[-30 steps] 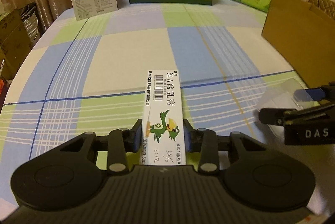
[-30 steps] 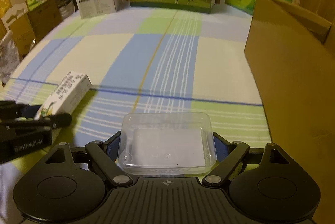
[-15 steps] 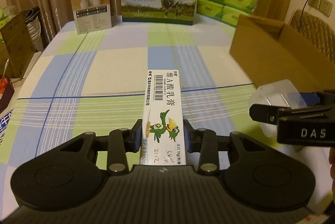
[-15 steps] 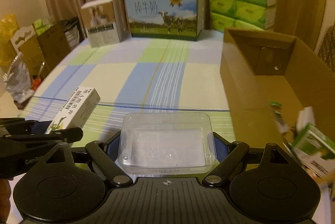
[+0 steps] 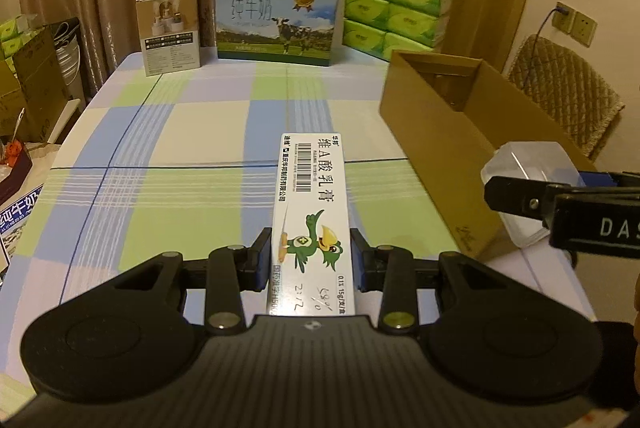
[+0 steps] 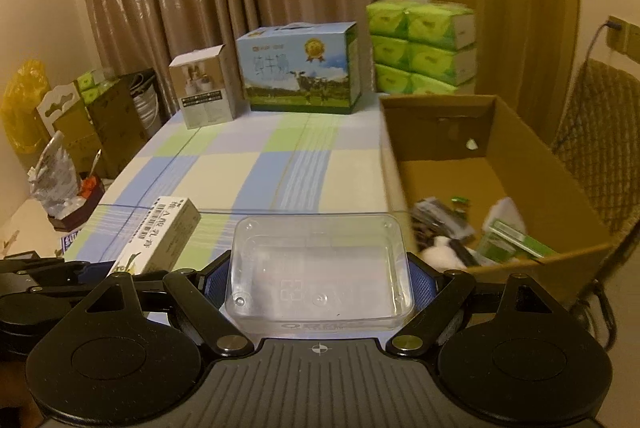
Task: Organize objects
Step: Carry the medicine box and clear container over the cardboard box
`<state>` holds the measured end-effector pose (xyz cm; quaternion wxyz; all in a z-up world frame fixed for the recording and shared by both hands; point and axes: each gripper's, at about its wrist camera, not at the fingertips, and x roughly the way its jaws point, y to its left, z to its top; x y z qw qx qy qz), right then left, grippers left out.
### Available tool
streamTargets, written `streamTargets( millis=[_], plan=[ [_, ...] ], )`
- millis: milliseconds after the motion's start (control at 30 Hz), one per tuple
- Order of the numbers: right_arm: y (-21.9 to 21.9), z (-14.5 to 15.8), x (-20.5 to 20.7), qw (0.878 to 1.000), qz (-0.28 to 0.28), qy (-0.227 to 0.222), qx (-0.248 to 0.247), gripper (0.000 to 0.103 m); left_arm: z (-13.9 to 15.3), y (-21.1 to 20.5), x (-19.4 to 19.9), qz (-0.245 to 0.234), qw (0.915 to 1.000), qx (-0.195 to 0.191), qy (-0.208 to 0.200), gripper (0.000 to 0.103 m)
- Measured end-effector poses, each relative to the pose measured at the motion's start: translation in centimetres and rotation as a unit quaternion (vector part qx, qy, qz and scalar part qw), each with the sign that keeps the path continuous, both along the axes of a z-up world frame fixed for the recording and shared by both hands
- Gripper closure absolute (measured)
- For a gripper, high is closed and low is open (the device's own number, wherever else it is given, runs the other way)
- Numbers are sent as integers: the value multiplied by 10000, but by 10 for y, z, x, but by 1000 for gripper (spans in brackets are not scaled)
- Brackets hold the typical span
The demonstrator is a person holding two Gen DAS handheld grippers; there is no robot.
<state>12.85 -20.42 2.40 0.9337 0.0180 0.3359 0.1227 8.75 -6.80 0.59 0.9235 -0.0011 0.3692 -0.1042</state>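
Right hand-held gripper (image 6: 319, 278) clamps clear plastic tray (image 6: 319, 264); open cardboard box (image 6: 516, 163) just right.

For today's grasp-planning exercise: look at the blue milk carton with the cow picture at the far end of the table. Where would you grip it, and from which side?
Probably the handle on top of the milk carton, approached from above. The carton stands upright and looks far wider than the left gripper, shut on the ointment box, or the right gripper, shut on the clear tray. The handle is its only narrow part.
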Motion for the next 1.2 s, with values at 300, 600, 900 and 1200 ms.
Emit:
streamTargets(
  millis=[300,600,900,1200],
  plan=[
    [-48,16,-22,9991,-418,-122,11,21,22,-36,-23,-344,9993,-114,-123,70],
    [-99,28,-32,9956,-908,-208,126,21,40,-81,-25,-761,9966,-190,-237,70],
    [-136,32,-27,9925,-1179,-245,216,21,44,-121,-15,-1084,9936,-186,-247,70],
    [-156,31,-8,9912,-1282,-250,237,21,43,-150,3,-1229,9919,-196,-242,70]
  ],
)
